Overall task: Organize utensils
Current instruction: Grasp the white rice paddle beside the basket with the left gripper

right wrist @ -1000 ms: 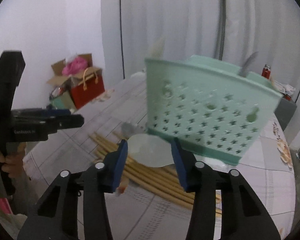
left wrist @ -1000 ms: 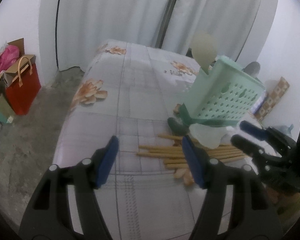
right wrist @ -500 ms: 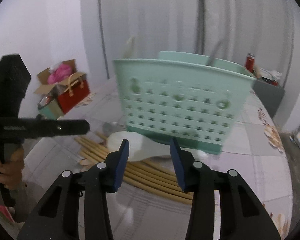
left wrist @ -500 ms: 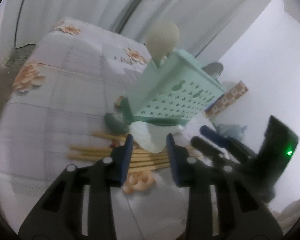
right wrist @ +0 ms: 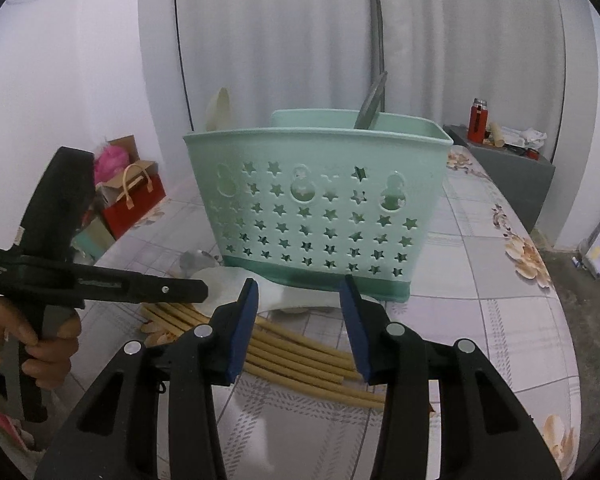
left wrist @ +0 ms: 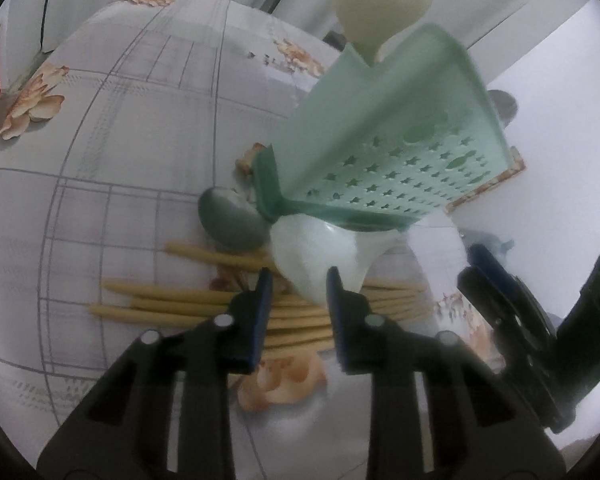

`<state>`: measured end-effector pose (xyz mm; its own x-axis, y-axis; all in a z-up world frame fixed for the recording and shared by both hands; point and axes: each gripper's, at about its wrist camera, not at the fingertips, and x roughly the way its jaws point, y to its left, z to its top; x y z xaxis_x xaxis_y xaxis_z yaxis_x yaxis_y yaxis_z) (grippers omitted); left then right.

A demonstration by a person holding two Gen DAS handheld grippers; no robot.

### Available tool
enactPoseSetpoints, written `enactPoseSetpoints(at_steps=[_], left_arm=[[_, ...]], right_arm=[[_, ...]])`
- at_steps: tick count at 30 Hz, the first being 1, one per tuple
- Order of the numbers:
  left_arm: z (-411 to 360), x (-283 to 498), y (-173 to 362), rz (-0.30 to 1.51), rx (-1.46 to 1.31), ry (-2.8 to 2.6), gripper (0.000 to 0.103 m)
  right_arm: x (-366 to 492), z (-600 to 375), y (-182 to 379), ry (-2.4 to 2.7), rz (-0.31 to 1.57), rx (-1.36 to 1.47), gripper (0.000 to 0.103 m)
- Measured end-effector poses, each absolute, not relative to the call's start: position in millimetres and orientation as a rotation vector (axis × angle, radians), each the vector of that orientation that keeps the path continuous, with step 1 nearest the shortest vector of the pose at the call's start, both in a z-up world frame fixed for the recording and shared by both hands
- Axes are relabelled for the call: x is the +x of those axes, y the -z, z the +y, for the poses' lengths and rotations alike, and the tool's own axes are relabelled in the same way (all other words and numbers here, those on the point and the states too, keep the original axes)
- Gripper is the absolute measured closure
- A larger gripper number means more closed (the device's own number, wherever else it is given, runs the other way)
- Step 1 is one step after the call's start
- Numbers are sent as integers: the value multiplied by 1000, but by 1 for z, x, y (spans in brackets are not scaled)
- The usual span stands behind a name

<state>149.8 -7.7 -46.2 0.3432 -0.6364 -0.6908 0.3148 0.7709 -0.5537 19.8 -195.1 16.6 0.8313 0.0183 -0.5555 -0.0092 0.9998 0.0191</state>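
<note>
With the left gripper point(left wrist: 296, 300) closing, nothing yet pinched, on the white spoon point(left wrist: 320, 256) lying over chopsticks point(left wrist: 172, 300) beside the basket point(left wrist: 388, 136), the right gripper point(right wrist: 300, 320) parted and empty, chopsticks could be scattered if clipped.

chopsticks point(left wrist: 188, 298) and spoons point(left wrist: 320, 256) beside upright mint caddy point(right wrist: 316, 204).

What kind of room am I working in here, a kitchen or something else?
Probably a plain room in a home, not clearly a kitchen: a table under a floral tablecloth, white curtains behind it, and a red gift bag with boxes on a bare concrete floor.
</note>
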Motion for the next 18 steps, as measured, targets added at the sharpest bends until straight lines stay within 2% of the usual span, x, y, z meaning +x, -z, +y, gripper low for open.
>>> enactPoseSetpoints(at_steps=[18], left_arm=[[-9, 152, 43, 1062, -421, 570, 99]], right_arm=[[11, -226, -12, -4, 547, 100, 61]])
